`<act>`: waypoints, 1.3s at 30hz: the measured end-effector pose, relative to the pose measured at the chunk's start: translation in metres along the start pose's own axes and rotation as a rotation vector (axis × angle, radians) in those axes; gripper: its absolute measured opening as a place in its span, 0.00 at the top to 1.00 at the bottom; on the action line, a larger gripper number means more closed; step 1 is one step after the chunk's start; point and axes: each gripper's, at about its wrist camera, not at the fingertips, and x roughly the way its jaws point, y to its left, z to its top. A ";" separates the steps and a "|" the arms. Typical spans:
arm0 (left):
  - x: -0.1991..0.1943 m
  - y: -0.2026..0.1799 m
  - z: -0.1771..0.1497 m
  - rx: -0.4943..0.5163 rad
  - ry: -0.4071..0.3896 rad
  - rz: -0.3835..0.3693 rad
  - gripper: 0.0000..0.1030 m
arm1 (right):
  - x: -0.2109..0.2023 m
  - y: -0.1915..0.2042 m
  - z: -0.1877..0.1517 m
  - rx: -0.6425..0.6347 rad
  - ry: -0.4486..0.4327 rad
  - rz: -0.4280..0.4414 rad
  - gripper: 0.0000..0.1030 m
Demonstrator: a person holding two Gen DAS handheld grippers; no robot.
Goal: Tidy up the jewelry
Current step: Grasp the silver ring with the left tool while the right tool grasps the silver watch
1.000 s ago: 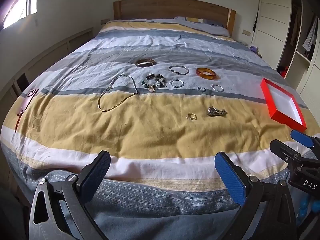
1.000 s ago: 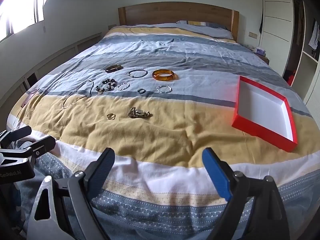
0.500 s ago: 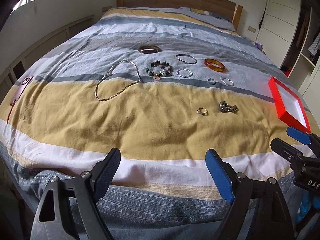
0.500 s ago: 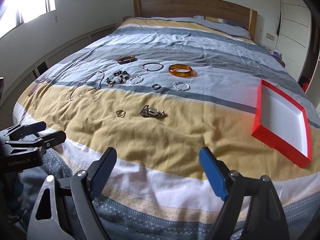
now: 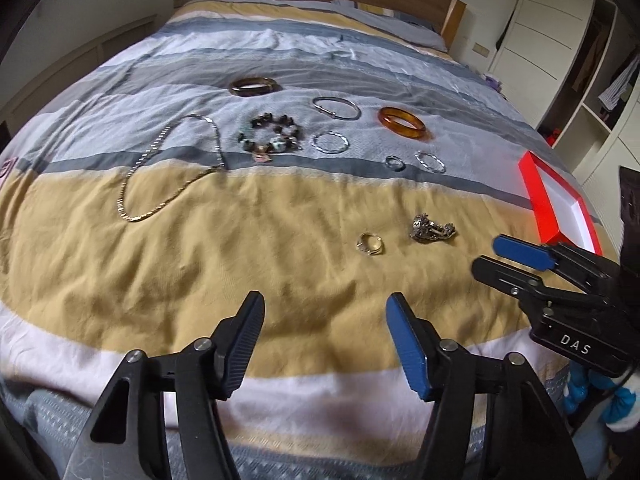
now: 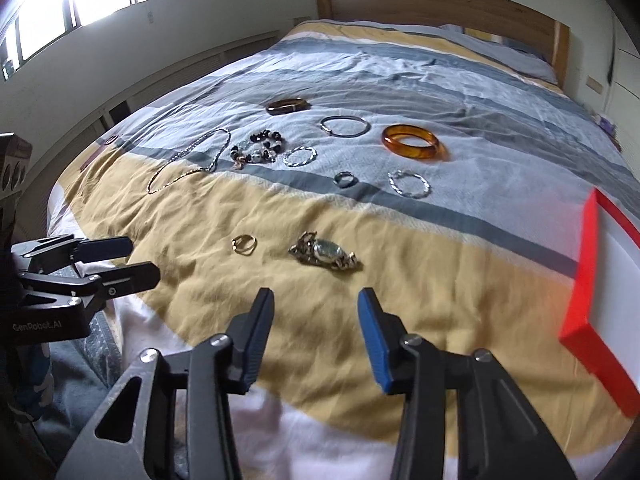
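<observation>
- Left wrist view is looking down over a striped bedspread point(image 5: 200, 272), where the left gripper point(image 5: 324, 312) is hovering above the yellow band; its jaws are closing, about half apart, with nothing between them.
- Right wrist view is showing the right gripper point(image 6: 316, 308) hanging over the same yellow band, jaws closing to a narrower gap, nothing between them.
- A watch point(image 6: 324, 254) is lying just beyond the right gripper's fingertips, and a gold ring point(image 6: 244, 244) is resting near it on its left.
- An amber bangle point(image 6: 412, 142), a thin silver bangle point(image 6: 344, 126) and a dark brown bangle point(image 6: 288, 106) are sitting farther up on the pale grey-blue stripe.
- A beaded bracelet point(image 5: 272, 138) is lying between a long chain necklace point(image 5: 168, 172) and a twisted silver ring point(image 5: 330, 142).
- A small silver ring point(image 6: 345, 179) and another twisted silver hoop point(image 6: 410, 184) are resting near the dark grey stripe.
- A red tray point(image 6: 588, 264) with a white floor is lying at the right side of the bed, well apart from the jewelry.
</observation>
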 end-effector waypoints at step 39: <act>0.058 -0.029 0.039 0.167 0.062 -0.105 0.82 | 0.043 -0.038 0.027 -0.167 0.037 0.258 0.87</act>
